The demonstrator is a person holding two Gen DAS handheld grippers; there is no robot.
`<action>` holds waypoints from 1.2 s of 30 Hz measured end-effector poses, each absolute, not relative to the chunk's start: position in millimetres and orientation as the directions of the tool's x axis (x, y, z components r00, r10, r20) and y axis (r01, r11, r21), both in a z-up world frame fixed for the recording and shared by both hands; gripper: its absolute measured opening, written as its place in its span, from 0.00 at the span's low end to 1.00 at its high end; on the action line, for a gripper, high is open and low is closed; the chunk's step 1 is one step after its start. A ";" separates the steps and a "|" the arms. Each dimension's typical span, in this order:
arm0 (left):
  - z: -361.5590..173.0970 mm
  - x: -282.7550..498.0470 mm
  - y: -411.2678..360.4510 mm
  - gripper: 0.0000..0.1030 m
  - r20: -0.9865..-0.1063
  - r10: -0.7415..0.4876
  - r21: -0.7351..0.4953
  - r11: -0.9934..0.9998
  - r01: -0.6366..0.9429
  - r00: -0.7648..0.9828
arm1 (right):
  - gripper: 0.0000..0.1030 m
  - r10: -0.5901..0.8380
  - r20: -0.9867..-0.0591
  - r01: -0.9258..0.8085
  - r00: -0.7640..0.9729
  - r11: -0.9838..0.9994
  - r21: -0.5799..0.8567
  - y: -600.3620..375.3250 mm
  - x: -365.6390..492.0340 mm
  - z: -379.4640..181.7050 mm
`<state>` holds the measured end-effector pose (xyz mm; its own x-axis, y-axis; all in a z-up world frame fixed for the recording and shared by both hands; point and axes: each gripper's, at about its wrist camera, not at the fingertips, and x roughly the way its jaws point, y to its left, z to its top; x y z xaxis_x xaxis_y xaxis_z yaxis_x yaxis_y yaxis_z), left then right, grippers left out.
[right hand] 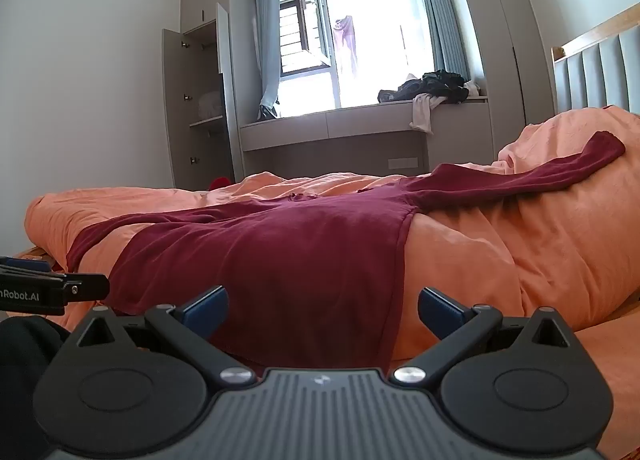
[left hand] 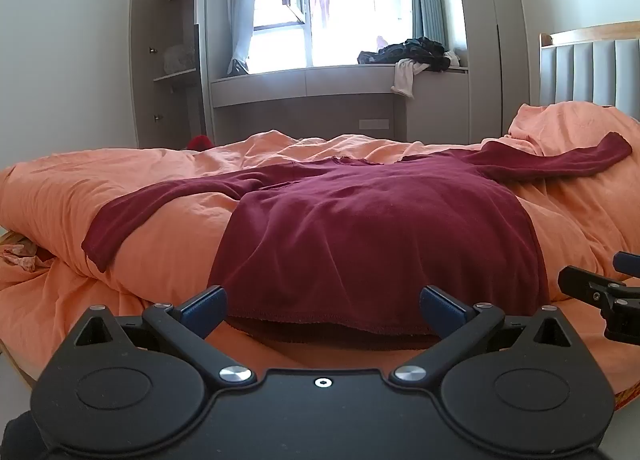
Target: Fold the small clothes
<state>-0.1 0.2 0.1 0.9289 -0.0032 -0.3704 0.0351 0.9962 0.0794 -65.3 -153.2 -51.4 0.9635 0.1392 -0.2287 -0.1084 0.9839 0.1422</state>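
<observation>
Left wrist view: my left gripper (left hand: 323, 310) hangs spread before the hem of the dark red long-sleeved knit shirt (left hand: 380, 227), laid flat, sleeves out, on the rumpled orange duvet (left hand: 160, 244) for folding. My right gripper (right hand: 323, 310) is likewise spread, empty, near the hem's right corner.

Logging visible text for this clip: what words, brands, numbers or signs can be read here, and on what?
"nRobot.AI" in white, its start cut off by the picture's edge, on the side of the left gripper in the right wrist view.
No readable text on the red shirt, the bed cover or the wardrobe.
</observation>
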 end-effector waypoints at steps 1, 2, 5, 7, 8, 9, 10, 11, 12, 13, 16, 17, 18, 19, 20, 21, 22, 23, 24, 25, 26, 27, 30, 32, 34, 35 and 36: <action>0.1 -0.1 0.2 1.00 -0.370 -0.003 0.080 0.996 0.035 0.929 | 1.00 0.139 -0.226 -0.108 0.964 0.984 0.142 -153.0 -65.4 -51.5; 0.1 0.0 0.2 1.00 -0.371 -0.002 0.081 0.996 0.035 0.929 | 1.00 0.139 -0.225 -0.109 0.964 0.984 0.141 -152.9 -65.5 -51.5; 0.0 0.4 0.5 1.00 -0.371 -0.001 0.083 0.996 0.034 0.929 | 1.00 0.139 -0.225 -0.110 0.964 0.984 0.139 -152.8 -65.7 -51.3; 0.0 0.3 0.4 1.00 -0.370 -0.001 0.084 0.996 0.034 0.929 | 1.00 0.139 -0.224 -0.110 0.965 0.984 0.140 -153.2 -65.8 -50.9; 0.0 0.3 0.2 0.99 -0.370 0.000 0.086 0.996 0.034 0.929 | 1.00 0.139 -0.223 -0.109 0.965 0.984 0.140 -153.5 -65.9 -50.6; 0.0 0.3 0.2 0.99 -0.369 0.000 0.086 0.996 0.034 0.929 | 1.00 0.138 -0.223 -0.108 0.965 0.984 0.139 -152.1 -65.6 -51.8; 0.0 0.2 0.2 1.00 -0.369 -0.001 0.086 0.996 0.035 0.929 | 1.00 0.138 -0.223 -0.108 0.965 0.984 0.140 -152.3 -65.6 -51.9; 0.0 0.4 0.3 1.00 -0.370 -0.001 0.085 0.996 0.036 0.929 | 1.00 0.138 -0.223 -0.108 0.965 0.984 0.141 -152.4 -65.6 -51.9; 0.0 0.2 0.3 1.00 -0.369 -0.001 0.085 0.996 0.035 0.929 | 1.00 0.138 -0.222 -0.108 0.965 0.984 0.141 -152.6 -65.6 -52.0; 0.0 0.2 0.3 0.99 -0.369 0.000 0.085 0.996 0.034 0.929 | 1.00 0.138 -0.221 -0.108 0.965 0.984 0.142 -152.8 -65.7 -52.1; 0.0 0.2 0.2 1.00 -0.370 -0.002 0.083 0.996 0.035 0.929 | 1.00 0.139 -0.223 -0.110 0.965 0.984 0.140 -151.5 -67.0 -49.9; 0.0 0.3 0.3 1.00 -0.370 -0.001 0.084 0.996 0.034 0.929 | 1.00 0.139 -0.222 -0.110 0.965 0.984 0.139 -151.4 -66.9 -50.2; 0.0 0.3 0.1 1.00 -0.370 0.000 0.084 0.996 0.034 0.929 | 1.00 0.140 -0.223 -0.110 0.965 0.984 0.142 -151.4 -67.0 -49.7; -0.1 0.3 0.2 1.00 -0.370 -0.001 0.084 0.996 0.034 0.929 | 1.00 0.140 -0.224 -0.110 0.964 0.984 0.143 -151.0 -66.7 -48.7; 0.0 0.3 0.3 1.00 -0.370 -0.001 0.083 0.996 0.034 0.929 | 1.00 0.139 -0.223 -0.109 0.965 0.984 0.142 -150.7 -66.8 -48.8; 0.0 0.5 0.4 1.00 -0.371 -0.001 0.083 0.996 0.034 0.929 | 1.00 0.138 -0.224 -0.108 0.965 0.984 0.142 -150.0 -67.0 -47.9; 0.0 0.5 0.3 1.00 -0.371 -0.001 0.082 0.996 0.034 0.929 | 1.00 0.139 -0.223 -0.109 0.965 0.984 0.142 -150.2 -67.3 -48.0; 0.0 0.5 0.3 1.00 -0.371 -0.001 0.082 0.996 0.034 0.928 | 1.00 0.139 -0.223 -0.109 0.965 0.984 0.142 -150.5 -67.2 -48.1; 0.0 0.5 0.4 1.00 -0.371 -0.002 0.081 0.996 0.034 0.928 | 1.00 0.139 -0.223 -0.109 0.965 0.984 0.141 -150.4 -66.5 -48.5; 0.0 0.5 0.4 1.00 -0.371 -0.002 0.081 0.996 0.034 0.928 | 1.00 0.140 -0.223 -0.109 0.965 0.984 0.142 -151.0 -65.7 -49.8; 0.0 0.6 0.4 1.00 -0.372 -0.002 0.081 0.996 0.034 0.928 | 1.00 0.140 -0.224 -0.110 0.965 0.984 0.141 -150.9 -65.5 -49.6; 0.0 0.6 0.4 1.00 -0.372 -0.002 0.081 0.996 0.034 0.928 | 1.00 0.140 -0.223 -0.110 0.965 0.984 0.141 -150.8 -65.5 -49.3; 0.0 0.7 0.7 1.00 -0.372 -0.002 0.081 0.996 0.034 0.928 | 1.00 0.139 -0.224 -0.109 0.965 0.984 0.142 -150.5 -65.5 -49.2; 0.0 0.7 0.8 1.00 -0.373 -0.002 0.080 0.996 0.034 0.928 | 1.00 0.139 -0.222 -0.109 0.965 0.984 0.141 -150.6 -65.8 -49.6; 0.0 0.7 0.8 1.00 -0.373 -0.002 0.079 0.996 0.034 0.928 | 1.00 0.141 -0.220 -0.111 0.965 0.984 0.143 -152.2 -66.2 -50.1; 0.0 0.8 0.8 1.00 -0.372 -0.001 0.080 0.996 0.034 0.928 | 1.00 0.143 -0.220 -0.113 0.965 0.983 0.143 -152.0 -66.1 -49.9; 0.0 0.8 0.8 1.00 -0.373 -0.003 0.079 0.996 0.035 0.928 | 1.00 0.143 -0.220 -0.114 0.965 0.983 0.142 -152.0 -66.0 -49.7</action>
